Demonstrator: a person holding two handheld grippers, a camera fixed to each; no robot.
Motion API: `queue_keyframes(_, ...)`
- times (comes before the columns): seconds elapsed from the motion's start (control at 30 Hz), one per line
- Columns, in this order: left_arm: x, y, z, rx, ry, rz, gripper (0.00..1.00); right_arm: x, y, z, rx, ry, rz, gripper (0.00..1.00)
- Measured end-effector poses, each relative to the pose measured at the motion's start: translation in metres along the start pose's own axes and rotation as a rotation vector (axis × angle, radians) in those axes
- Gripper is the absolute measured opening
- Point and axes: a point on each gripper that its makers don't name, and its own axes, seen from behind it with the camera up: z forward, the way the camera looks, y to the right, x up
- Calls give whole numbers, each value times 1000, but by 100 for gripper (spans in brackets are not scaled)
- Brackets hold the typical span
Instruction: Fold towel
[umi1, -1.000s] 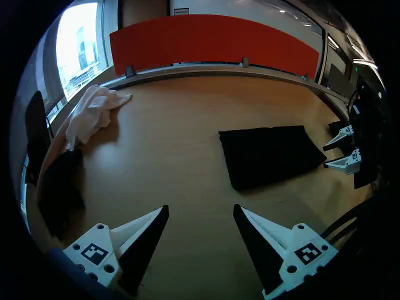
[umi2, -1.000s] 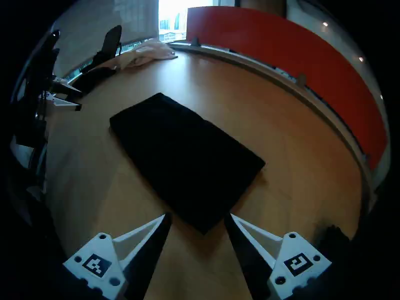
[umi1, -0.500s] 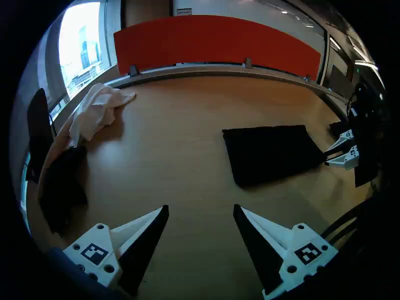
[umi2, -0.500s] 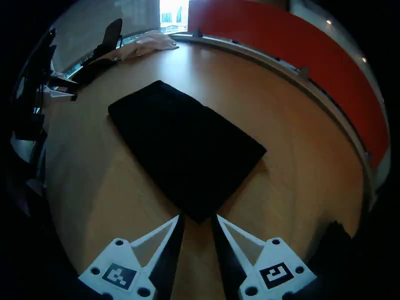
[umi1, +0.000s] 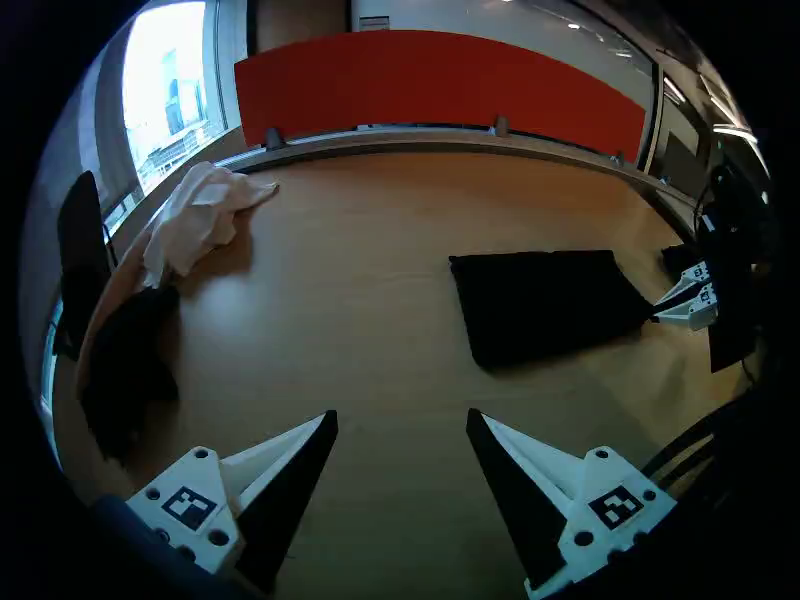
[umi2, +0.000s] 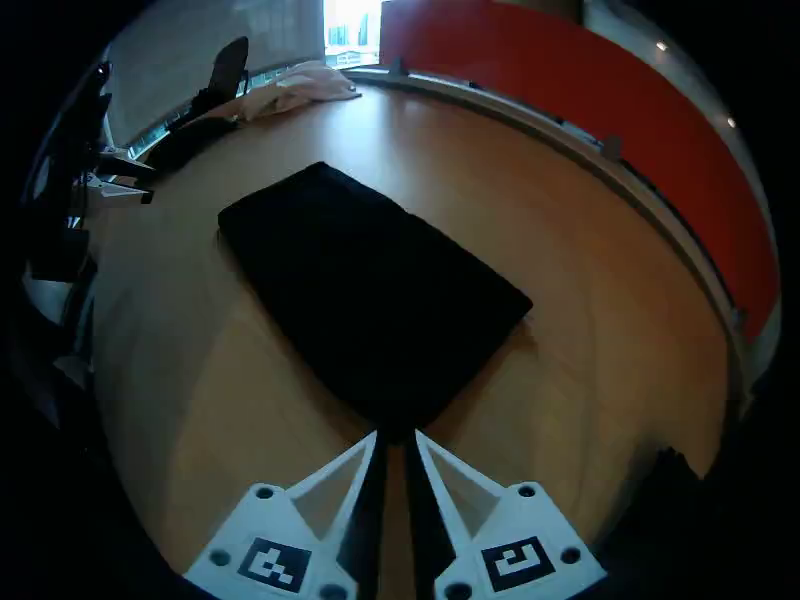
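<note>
A black towel (umi1: 545, 300) lies folded flat in a rectangle on the wooden table (umi1: 350, 300). In the right gripper view the same towel (umi2: 370, 290) stretches away from me, and my right gripper (umi2: 395, 440) is shut on its near corner. From the left gripper view, that right gripper (umi1: 668, 305) sits at the towel's right edge, fingers together. My left gripper (umi1: 400, 430) hangs open over bare table, well short of the towel, with nothing between its fingers. It appears small at the far left (umi2: 135, 180) in the right gripper view.
A crumpled cream cloth (umi1: 195, 215) lies at the table's far left, with a dark garment (umi1: 125, 360) nearer along that edge. A red partition (umi1: 440, 85) lines the table's back edge. A dark chair (umi1: 80, 250) stands beyond the left edge.
The right gripper moved forward to the towel's near corner and its fingers went from wide open to shut on it. The left gripper stayed open and barely shifted.
</note>
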Motion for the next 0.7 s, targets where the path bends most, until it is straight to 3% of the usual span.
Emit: queue_keyframes(0.7,6,1,-9,8,48,-36,96,12,6,-22,-33,44,20,3)
